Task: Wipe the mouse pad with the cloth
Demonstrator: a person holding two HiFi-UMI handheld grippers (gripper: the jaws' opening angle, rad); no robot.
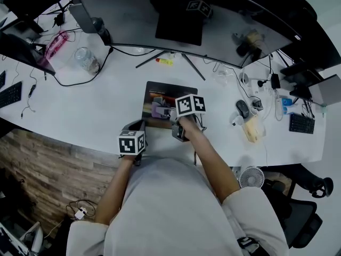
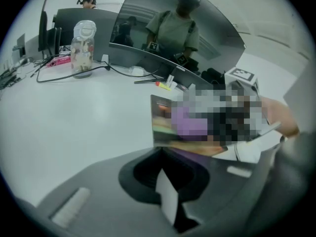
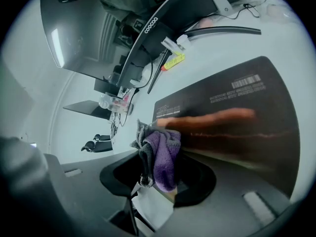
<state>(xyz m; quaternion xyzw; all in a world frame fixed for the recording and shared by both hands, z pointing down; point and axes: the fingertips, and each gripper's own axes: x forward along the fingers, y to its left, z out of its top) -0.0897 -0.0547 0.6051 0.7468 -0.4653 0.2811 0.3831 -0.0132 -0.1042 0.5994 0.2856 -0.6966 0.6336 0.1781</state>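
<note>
The dark printed mouse pad (image 1: pixel 171 92) lies on the white desk (image 1: pixel 96 111) in front of the monitor stand. A purple and grey cloth (image 3: pixel 162 154) is bunched between the jaws of my right gripper (image 3: pixel 158 168), which is shut on it and holds it on the pad's near left part (image 3: pixel 232 107). In the head view the cloth (image 1: pixel 159 110) shows just ahead of the right gripper (image 1: pixel 170 115). My left gripper (image 1: pixel 139 128) sits at the pad's front left corner. Its jaws (image 2: pixel 168 149) look closed on the pad's near edge (image 2: pixel 160 127).
A curved monitor (image 1: pixel 176 15) on a splayed stand spans the back. A glass jar (image 1: pixel 85 59) and cables lie at the back left, a yellow marker (image 1: pixel 165 62) behind the pad. A mouse (image 1: pixel 242 108), small items and a keyboard (image 1: pixel 301 124) are on the right.
</note>
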